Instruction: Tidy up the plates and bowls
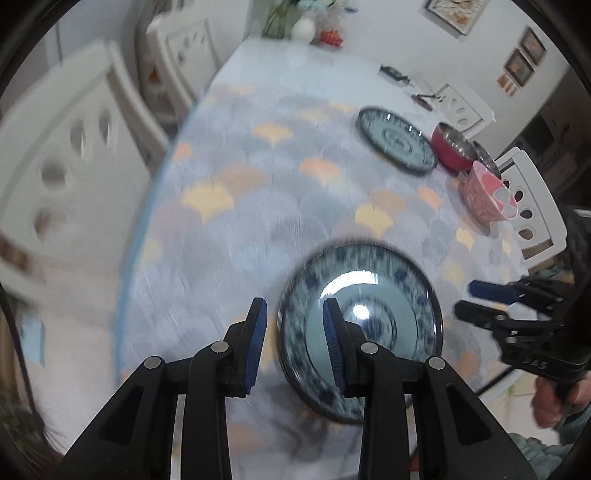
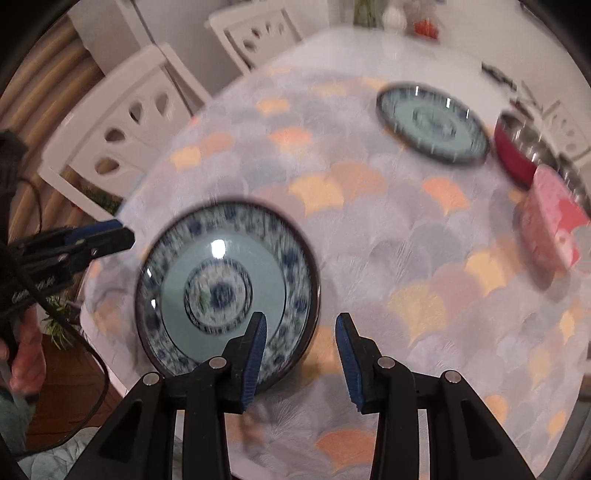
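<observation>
A blue-patterned plate point(image 1: 373, 291) point(image 2: 225, 236) lies on the tablecloth near the table's front edge. My left gripper point(image 1: 294, 302) hovers over its left rim, open, with a wide gap and neither pad touching the plate. Over the plate's right rim my right gripper point(image 2: 302, 315) is open too, its pads clear of the plate. Each gripper also shows in the other's view: the right gripper point(image 1: 466, 296) beside the plate, the left gripper point(image 2: 122, 230) at its far side. A second plate point(image 1: 397, 142) point(image 2: 432, 123), a red bowl point(image 1: 454, 147) point(image 2: 517, 155) and a pink bowl point(image 1: 487, 195) point(image 2: 554, 221) sit further back.
White chairs point(image 1: 74, 147) point(image 2: 122, 122) stand along the table's left side, and another chair point(image 1: 528, 199) is behind the bowls. A vase and small items point(image 1: 306, 27) stand at the far end. Patterned tablecloth point(image 2: 406, 229) lies bare between the plates. A person's hand point(image 2: 26, 354) holds the left gripper's handle.
</observation>
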Demonstrator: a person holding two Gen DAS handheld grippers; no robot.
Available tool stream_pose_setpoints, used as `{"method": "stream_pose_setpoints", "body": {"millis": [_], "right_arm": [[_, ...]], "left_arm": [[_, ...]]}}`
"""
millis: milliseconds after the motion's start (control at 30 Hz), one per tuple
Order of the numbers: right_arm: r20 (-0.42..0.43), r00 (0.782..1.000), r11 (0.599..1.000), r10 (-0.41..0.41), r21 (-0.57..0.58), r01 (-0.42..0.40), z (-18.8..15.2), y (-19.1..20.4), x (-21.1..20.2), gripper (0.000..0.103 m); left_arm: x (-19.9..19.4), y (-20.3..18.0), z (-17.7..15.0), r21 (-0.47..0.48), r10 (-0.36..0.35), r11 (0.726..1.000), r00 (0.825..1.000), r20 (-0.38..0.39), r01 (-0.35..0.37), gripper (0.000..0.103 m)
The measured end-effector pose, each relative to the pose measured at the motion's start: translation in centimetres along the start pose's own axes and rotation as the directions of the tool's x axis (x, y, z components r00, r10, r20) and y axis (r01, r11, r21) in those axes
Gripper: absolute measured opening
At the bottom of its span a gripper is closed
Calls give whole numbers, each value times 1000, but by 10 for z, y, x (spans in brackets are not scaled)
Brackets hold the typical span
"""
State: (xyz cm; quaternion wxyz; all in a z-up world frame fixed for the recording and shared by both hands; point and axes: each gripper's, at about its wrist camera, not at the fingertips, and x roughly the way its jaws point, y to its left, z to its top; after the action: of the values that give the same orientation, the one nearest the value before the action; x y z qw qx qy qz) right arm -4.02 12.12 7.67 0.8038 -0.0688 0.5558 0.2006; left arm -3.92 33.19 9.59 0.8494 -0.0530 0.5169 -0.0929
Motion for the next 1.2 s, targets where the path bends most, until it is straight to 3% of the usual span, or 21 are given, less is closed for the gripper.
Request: {"method": "stream_pose_setpoints", "body": {"millis": [200,233,367,433,500,567,600,667,800,967,1200], "right_arm": [[198,967,982,-158,-71,174,29,-9,-56,42],[205,967,985,-151,-56,165,35,-13,-63,43],[229,973,995,29,88,-51,53,-37,-87,45],[252,968,990,7,136,-43,59,-47,-96,49],[274,961,986,-33,168,-14,62,-57,-104,52],[274,960,981,-49,195,-6,67,-61,-104,53],[270,961,977,-51,212,-8,69,-66,-103,54],[248,967,964,-62,268,-6,73,-81,-96,55],[184,981,927,-56,375,-17,81,-110,-68,55],[98,992,892,-75,452,23,92,-130,-26,55],[52,979,872,-196,467,150,115,-152,19,55]], "left_arm": [[-37,-16,63,84,39,995,984,176,-54,32],[-41,-20,74,78,37,996,978,206,-54,38],[-49,-28,106,50,-49,998,960,275,37,38],[-49,-33,124,40,-109,994,954,281,102,40],[-48,-41,140,54,-123,992,950,288,112,42],[-50,-50,155,83,-123,991,942,311,102,55],[-51,-53,162,94,-126,990,938,324,100,70],[-50,-60,176,115,-143,987,925,351,109,73],[-32,-70,202,144,-170,981,930,326,129,73],[24,-66,233,102,-221,974,950,221,203,72],[96,-63,251,69,-249,967,963,98,244,65]]}}
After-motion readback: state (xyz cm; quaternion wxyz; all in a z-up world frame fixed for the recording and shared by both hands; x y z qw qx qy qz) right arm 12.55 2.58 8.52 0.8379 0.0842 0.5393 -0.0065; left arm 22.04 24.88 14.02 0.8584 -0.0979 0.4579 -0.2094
